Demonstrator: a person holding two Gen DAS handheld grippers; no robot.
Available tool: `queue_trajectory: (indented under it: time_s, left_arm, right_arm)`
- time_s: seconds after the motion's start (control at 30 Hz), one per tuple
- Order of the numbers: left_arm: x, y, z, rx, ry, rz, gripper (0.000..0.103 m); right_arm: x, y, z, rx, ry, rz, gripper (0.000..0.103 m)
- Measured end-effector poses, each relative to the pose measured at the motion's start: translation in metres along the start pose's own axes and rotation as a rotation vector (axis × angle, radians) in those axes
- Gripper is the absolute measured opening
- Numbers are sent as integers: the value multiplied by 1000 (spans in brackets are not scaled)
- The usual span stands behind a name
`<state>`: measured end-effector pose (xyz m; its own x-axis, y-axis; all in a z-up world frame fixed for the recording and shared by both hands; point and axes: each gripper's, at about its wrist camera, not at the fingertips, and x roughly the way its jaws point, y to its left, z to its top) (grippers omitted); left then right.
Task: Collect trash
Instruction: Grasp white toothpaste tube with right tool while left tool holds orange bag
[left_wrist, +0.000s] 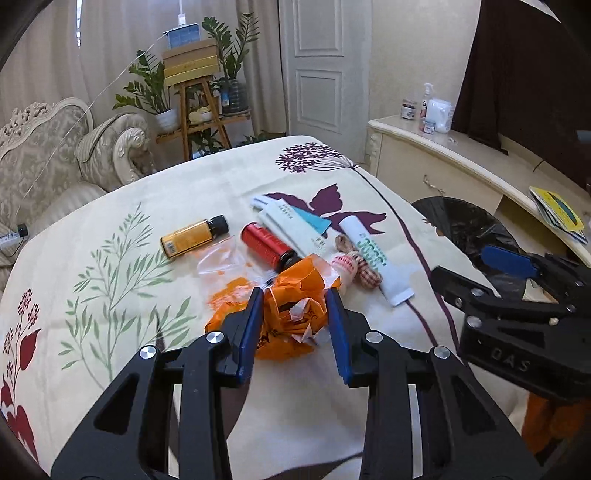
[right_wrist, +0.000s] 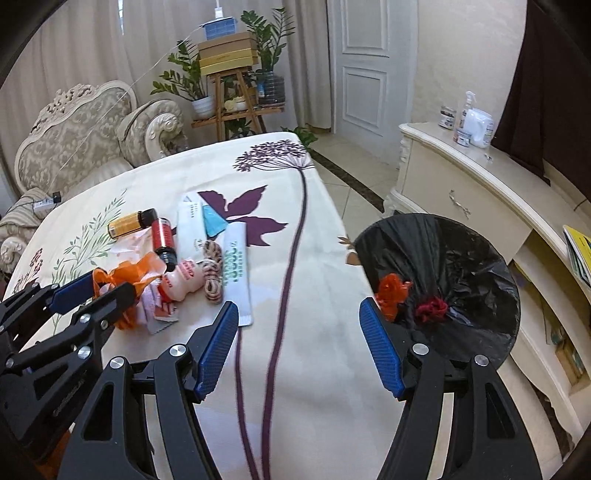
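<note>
A crumpled orange plastic bag (left_wrist: 291, 314) lies on the cream floral tablecloth (left_wrist: 129, 229). My left gripper (left_wrist: 295, 295) straddles it, jaws part open around the bag without visibly pressing it; it also shows in the right wrist view (right_wrist: 99, 291). My right gripper (right_wrist: 299, 314) is wide open and empty, over the table's right edge beside a black-lined trash bin (right_wrist: 461, 258) that holds orange (right_wrist: 393, 293) and red scraps (right_wrist: 430, 308). Behind the bag lie a yellow bottle (left_wrist: 194, 236), a red bottle (left_wrist: 267, 245), white sachets (left_wrist: 291, 225), a white tube (left_wrist: 373, 254) and striped cord (left_wrist: 360, 271).
A clear zip bag (left_wrist: 218, 258) lies left of the orange bag. A cream sideboard (right_wrist: 480, 192) with bottles stands right of the bin. A sofa (right_wrist: 81, 136) and plant stand (right_wrist: 236, 92) are beyond the table's far edge.
</note>
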<state>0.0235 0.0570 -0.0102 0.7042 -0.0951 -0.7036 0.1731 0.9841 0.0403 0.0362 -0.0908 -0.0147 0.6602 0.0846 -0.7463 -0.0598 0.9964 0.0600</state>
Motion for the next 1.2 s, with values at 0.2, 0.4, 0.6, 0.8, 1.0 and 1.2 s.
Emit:
queue_trajectory:
  time_s: [0.2,0.4,0.6,0.8,1.0,1.2]
  left_arm:
    - [-16,17,-10,-32,0,3,33]
    - [-24,43,-16,-92,16,45,33]
    - [-23,73,-23,-151,42,110,33]
    - [-28,99,-25,-198,31,157,33]
    - [-24,118,-26,-228,43,179,33]
    - [-25,126,-25,-241,36,184,33]
  right_arm:
    - [3,9,1,-11,7,17,66]
    - [6,18,0,-24,17,40,66]
    - [6,34,1,-61,13,66,66]
    - [16,44,7,-86,22,53,53]
    - [23,49,15,-107,21,40,46]
    - [26,42,18,-87,34,21,46]
